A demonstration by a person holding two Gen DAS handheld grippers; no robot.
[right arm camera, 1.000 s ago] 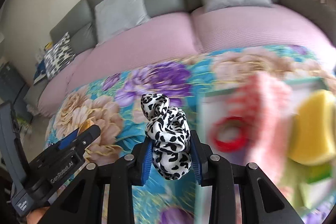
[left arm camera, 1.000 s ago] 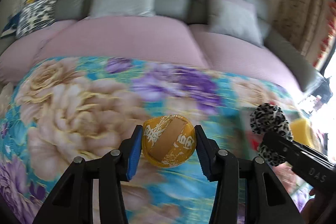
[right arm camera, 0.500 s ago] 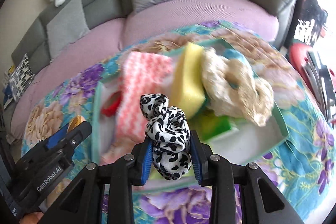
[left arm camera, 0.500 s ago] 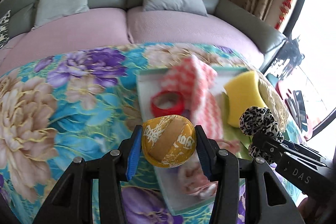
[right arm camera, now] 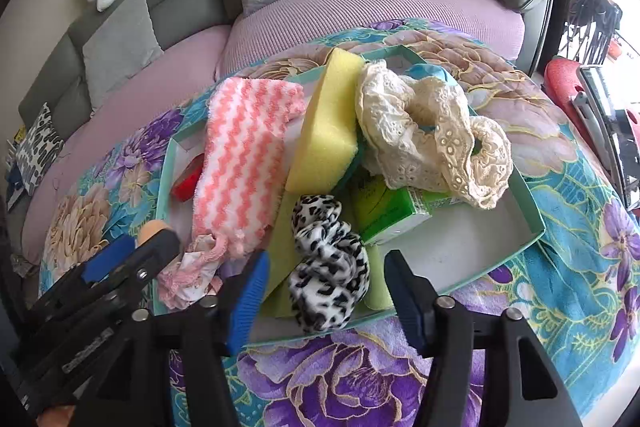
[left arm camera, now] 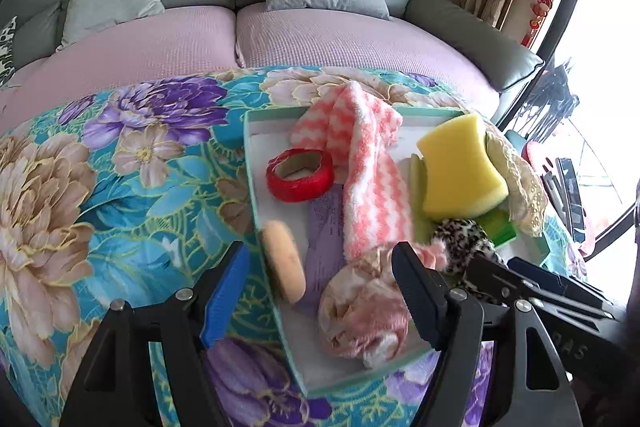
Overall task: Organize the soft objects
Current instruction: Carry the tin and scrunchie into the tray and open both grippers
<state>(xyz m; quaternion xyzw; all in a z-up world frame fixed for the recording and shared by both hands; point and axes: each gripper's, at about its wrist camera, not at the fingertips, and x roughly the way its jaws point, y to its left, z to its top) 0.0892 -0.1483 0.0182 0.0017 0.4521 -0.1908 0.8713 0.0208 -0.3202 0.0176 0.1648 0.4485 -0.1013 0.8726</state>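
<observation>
**Both grippers spreading over the tray**

Left gripper [left arm camera: 320, 291], seen from its own camera, has its jaws opening and grips nothing. The round orange pad [left arm camera: 282, 261] stands on edge between them, clear of both fingers, leaning against the left wall of the tray [left arm camera: 250, 163]. At 12 o'clock from the pad lies the red tape roll [left arm camera: 300, 175]; at 1 o'clock the pink-and-white cloth [left arm camera: 360, 167]; at 2 o'clock the yellow sponge [left arm camera: 460, 167]. A crumpled pink cloth [left arm camera: 362, 311] sits at 4 o'clock.

Right gripper [right arm camera: 326, 291], in its own view, is likewise opening, released. The leopard scrunchie [right arm camera: 328, 263] lies in the tray [right arm camera: 532, 211] between the fingers, touching neither. At 12 o'clock from it leans the yellow sponge [right arm camera: 328, 123], at 1 o'clock the cream lace scrunchie [right arm camera: 428, 131] over a green packet [right arm camera: 384, 211]. The tray rests on a flowered blanket [right arm camera: 360, 379].
</observation>
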